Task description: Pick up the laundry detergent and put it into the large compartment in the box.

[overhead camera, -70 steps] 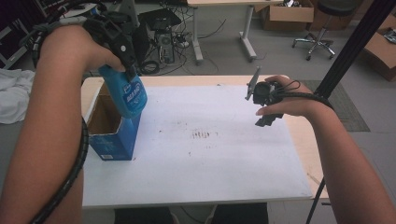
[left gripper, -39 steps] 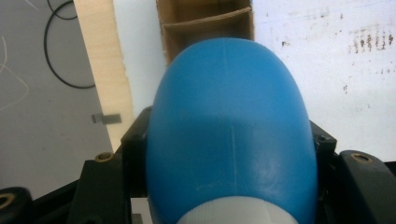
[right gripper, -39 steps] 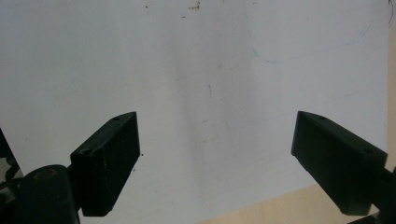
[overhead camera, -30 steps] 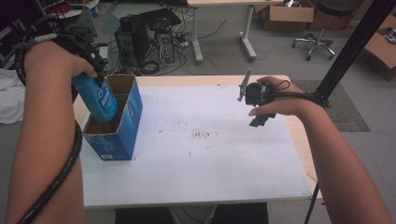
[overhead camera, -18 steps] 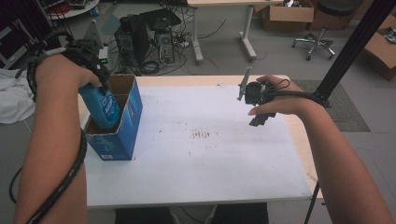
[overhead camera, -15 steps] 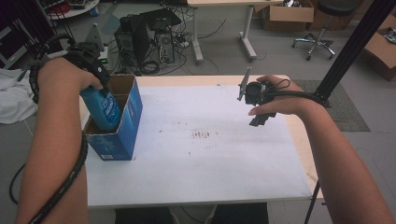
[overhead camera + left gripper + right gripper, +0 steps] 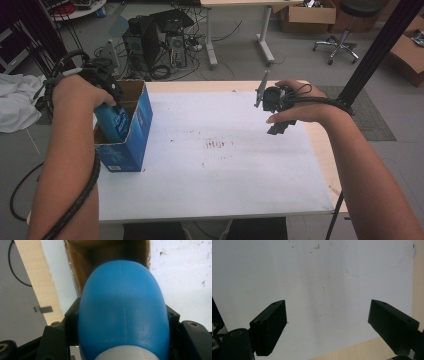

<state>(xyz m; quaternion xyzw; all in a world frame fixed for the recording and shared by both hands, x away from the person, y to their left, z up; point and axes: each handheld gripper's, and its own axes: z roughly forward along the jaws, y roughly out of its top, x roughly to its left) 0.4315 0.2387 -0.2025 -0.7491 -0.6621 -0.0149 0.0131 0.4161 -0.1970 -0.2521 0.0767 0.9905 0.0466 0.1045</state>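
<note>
While the blue bottle (image 7: 115, 125) is sitting halfway inside the open cardboard box (image 7: 131, 146) at the tabletop's (image 7: 220, 170) left edge, the left tool (image 7: 102, 82) is pinching it and should be lowering it straight, clear of the walls, as the right tool (image 7: 327, 325) is hanging spread and empty.

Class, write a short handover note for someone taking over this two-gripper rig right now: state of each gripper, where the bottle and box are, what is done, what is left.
Left gripper: shut on the blue bottle, jaws clamped on both its sides, held over the open top of the blue cardboard box at the table's left edge.
Right gripper: open, holding nothing, hovering above the white tabletop on the right side.
Done: the bottle is partly lowered into the box.
Left: probably lower it the rest of the way, open the jaws and lift the left gripper away. The inside of the box is mostly hidden by the bottle, so check for room first.
</note>
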